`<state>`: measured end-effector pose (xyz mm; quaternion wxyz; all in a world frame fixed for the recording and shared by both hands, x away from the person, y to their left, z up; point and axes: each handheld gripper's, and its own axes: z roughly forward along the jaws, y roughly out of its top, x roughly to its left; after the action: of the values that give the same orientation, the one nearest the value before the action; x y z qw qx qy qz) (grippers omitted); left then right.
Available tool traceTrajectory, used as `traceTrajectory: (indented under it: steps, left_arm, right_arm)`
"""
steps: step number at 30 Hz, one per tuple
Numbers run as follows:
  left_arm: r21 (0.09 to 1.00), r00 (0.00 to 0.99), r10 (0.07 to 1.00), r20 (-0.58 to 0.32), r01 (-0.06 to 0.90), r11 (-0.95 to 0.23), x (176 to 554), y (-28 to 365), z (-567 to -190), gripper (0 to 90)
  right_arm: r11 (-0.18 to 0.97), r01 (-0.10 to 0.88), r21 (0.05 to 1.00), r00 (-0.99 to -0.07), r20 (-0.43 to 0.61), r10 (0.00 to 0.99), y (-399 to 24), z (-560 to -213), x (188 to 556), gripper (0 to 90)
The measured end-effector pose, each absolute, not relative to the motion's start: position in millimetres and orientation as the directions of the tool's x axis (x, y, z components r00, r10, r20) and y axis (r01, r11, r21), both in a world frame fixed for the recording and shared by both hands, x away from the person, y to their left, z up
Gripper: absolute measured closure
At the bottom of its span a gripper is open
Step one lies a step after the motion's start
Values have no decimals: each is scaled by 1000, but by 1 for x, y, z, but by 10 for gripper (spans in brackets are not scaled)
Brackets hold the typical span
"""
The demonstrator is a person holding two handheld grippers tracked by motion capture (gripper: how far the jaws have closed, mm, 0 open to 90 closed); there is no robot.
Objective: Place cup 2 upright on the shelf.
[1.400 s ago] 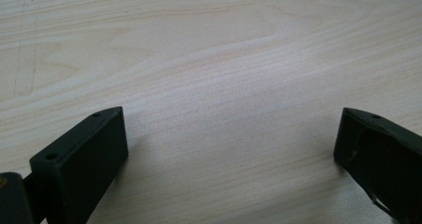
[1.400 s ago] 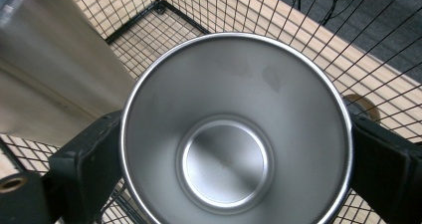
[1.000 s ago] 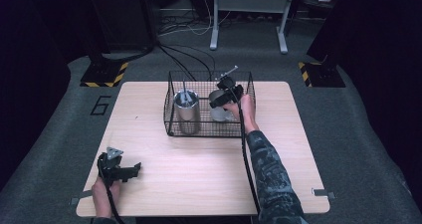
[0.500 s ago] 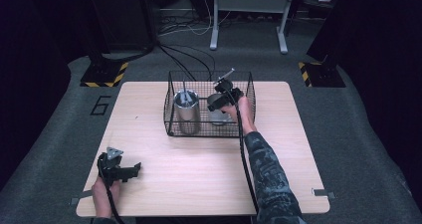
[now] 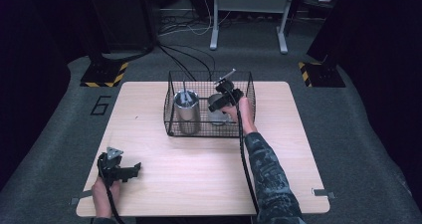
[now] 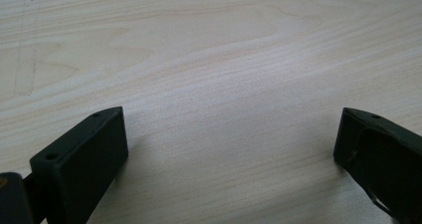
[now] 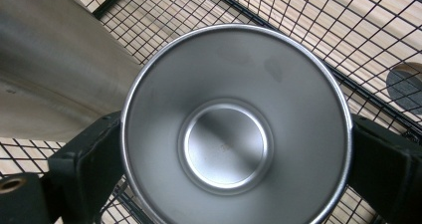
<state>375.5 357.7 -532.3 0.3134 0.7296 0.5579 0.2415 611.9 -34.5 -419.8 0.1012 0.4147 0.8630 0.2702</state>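
A small steel cup [image 7: 226,144] sits open side up between my right gripper's jaws, which press its rim on both sides. From above, my right gripper [image 5: 219,106] is lowered into the black wire basket [image 5: 171,107], over the cup [image 5: 217,117]. A taller steel canister [image 5: 187,112] stands in the basket's left part, close beside the cup [image 7: 50,69]. My left gripper [image 5: 132,170] rests at the table's front left, open, with bare wood between its jaws [image 6: 229,139].
The basket stands at the back middle of the wooden table [image 5: 298,149]. Its wire floor and wall [image 7: 323,30] surround the cup closely. A black cable runs along the right forearm [image 5: 244,149]. Dark floor and stands lie behind the table.
My right gripper has sunk a little lower and leftward into the basket over the last second. The left gripper has stayed where it was.
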Motion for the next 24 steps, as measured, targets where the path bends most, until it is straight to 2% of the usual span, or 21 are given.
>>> traceTrajectory:
  steps: [3, 6, 13, 24]
  left_arm:
    - [727, 262, 965, 1, 663, -180, 376, 358, -532, 5]
    - [727, 261, 965, 0, 663, -179, 376, 358, -532, 5]
    - [726, 262, 965, -1, 663, -179, 376, 358, -532, 5]
    - [727, 263, 965, 0, 662, -181, 376, 357, -532, 5]
  right_arm:
    - [512, 660, 549, -635, 44, 771, -33, -420, 611, 46]
    - [507, 666, 547, -632, 53, 773, -33, -419, 611, 0]
    - [484, 652, 583, -623, 48, 781, -39, -401, 600, 0]
    - [509, 538, 672, -687, -1, 727, -54, -356, 549, 0]
